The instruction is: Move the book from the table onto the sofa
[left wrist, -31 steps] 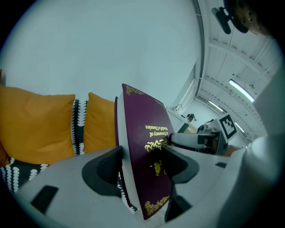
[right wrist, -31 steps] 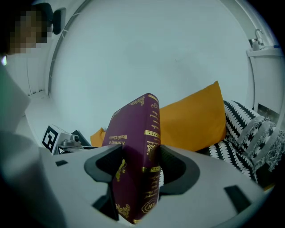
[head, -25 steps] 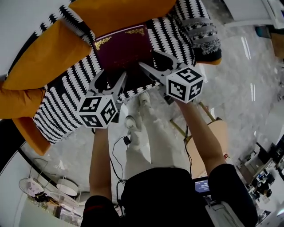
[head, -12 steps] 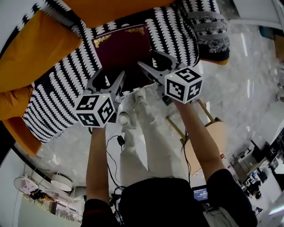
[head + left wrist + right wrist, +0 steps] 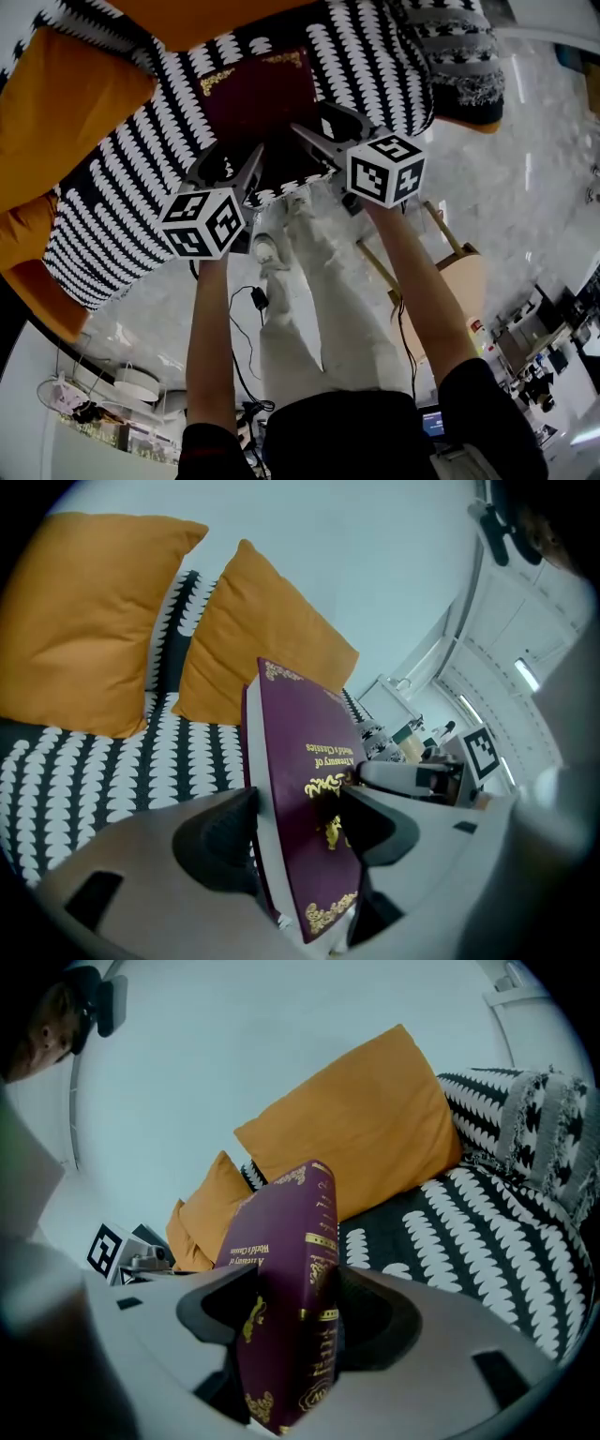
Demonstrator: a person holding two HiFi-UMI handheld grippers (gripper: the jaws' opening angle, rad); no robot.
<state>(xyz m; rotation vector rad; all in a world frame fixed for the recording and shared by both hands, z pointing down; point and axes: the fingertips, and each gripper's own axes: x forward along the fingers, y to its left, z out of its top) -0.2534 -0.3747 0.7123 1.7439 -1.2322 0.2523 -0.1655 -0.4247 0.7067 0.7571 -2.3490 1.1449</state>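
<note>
Maroon book (image 5: pixel 258 98), clamped by left tongs (image 5: pixel 239 155) and right tongs (image 5: pixel 314 120), sunk nearer striped sofa (image 5: pixel 122 206)

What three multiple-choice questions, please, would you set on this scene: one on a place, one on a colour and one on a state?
1. Where is the maroon, gold-ornamented hardcover book?
A) on a wooden desk
B) over the black-and-white patterned fabric sofa
C) inside a cardboard box

2. What colour are the soft square cushions?
A) green
B) blue
C) orange

3. In what state is the left gripper?
A) shut on the book
B) open and empty
C) shut on a cushion

Answers:
1 B: the head view shows the book against the sofa's pattern.
2 C: both gripper views show orange cushions behind the book.
3 A: in the left gripper view its jaws press on the book's covers from both sides.
</note>
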